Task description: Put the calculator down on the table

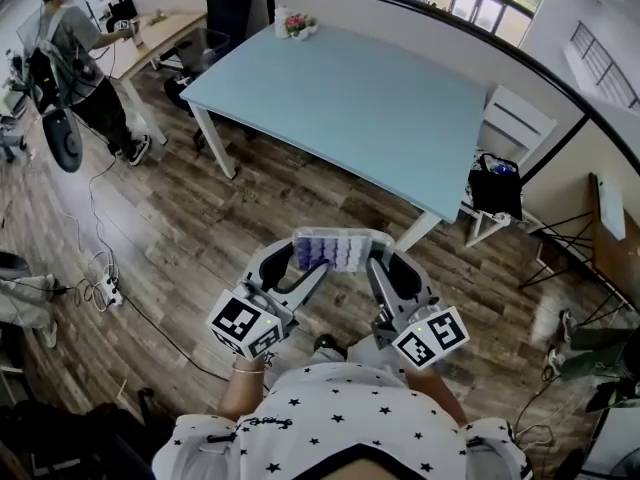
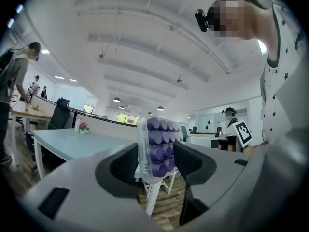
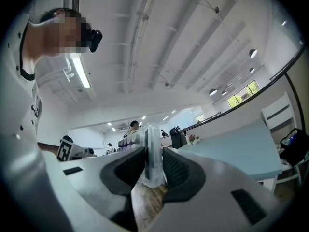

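A calculator (image 1: 333, 249) with purple keys in a clear case hangs in the air above the wooden floor, short of the light blue table (image 1: 350, 98). My left gripper (image 1: 306, 258) is shut on its left end and my right gripper (image 1: 376, 259) on its right end. In the left gripper view the calculator (image 2: 157, 149) stands on edge between the dark pads, with the table (image 2: 72, 141) behind it to the left. The right gripper view shows the calculator's thin clear edge (image 3: 152, 153) pinched between the pads, and the table (image 3: 241, 146) lies to the right.
A small flower pot (image 1: 295, 25) stands at the table's far corner. A black bag (image 1: 495, 188) sits by a white chair (image 1: 515, 128) to the right of the table. A person (image 1: 70, 38) stands at a desk at the far left. Cables and a power strip (image 1: 105, 290) lie on the floor.
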Motion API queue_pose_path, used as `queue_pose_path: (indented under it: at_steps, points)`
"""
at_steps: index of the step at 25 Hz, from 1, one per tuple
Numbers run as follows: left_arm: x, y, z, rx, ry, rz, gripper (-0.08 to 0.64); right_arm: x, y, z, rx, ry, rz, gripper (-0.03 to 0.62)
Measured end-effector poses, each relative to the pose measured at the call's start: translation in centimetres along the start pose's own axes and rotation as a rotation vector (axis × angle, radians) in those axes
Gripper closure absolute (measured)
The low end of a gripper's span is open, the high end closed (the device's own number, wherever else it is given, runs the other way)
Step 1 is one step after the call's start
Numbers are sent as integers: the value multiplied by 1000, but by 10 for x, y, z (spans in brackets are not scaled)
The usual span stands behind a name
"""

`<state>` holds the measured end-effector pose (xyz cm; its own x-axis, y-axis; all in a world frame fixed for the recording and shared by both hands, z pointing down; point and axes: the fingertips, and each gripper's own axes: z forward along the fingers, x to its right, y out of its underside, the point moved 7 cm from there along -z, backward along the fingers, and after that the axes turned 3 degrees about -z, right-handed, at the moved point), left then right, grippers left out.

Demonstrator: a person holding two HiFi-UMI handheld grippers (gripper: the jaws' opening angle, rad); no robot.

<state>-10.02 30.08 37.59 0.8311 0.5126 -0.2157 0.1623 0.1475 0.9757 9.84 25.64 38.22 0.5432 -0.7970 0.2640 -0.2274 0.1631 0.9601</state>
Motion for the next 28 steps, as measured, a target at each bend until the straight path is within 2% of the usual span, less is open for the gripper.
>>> queue_pose_path:
  at_steps: [6, 11, 17, 28]
  points:
    - [-3, 1, 15, -2, -5, -2, 312, 16, -1, 4, 0, 2, 12, 489]
    - [-20, -6, 29, -3, -55, 14, 313, 35, -2, 30, 5, -48, 29, 488]
    - [-48, -15, 62, -8, -112, 22, 312, 73, -6, 70, 1, -95, 54, 488]
    - [-92, -18, 138, -39, -139, 12, 311, 150, -9, 120, -17, -108, 88, 488]
